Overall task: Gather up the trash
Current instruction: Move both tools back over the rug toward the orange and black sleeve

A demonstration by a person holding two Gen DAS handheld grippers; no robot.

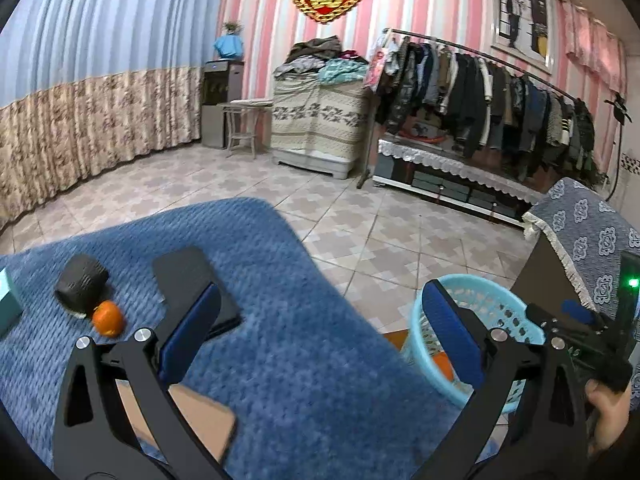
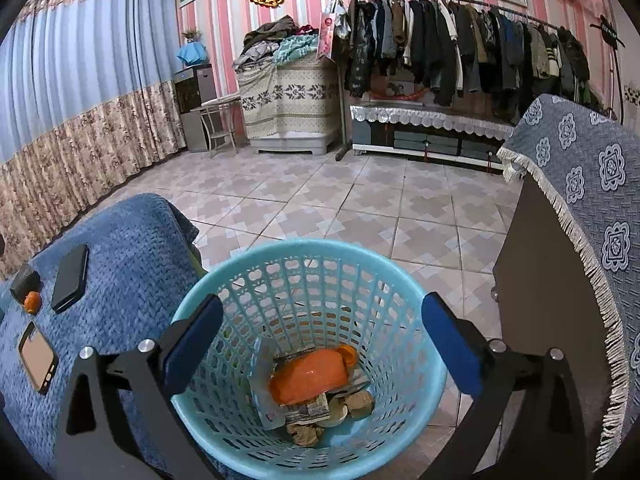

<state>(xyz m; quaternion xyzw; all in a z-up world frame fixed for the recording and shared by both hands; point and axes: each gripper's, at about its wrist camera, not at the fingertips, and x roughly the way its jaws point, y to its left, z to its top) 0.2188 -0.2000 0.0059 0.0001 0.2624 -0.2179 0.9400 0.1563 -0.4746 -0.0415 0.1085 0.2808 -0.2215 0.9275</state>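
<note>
Both grippers wide open, nothing held: right gripper (image 2: 322, 334) over blue basket (image 2: 416, 292) w/ trash; left gripper (image 1: 320, 320) above blue blanket (image 1: 280, 280).

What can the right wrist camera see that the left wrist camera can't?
Only the right wrist camera looks down into the basket: an orange bottle lies on paper scraps at the bottom. Only the left wrist camera shows the right gripper from outside, with the hand holding it. Both show the blue blanket, two phones, the little orange fruit, the dark roll beside it, the clothes rack, and open, empty fingers.
</note>
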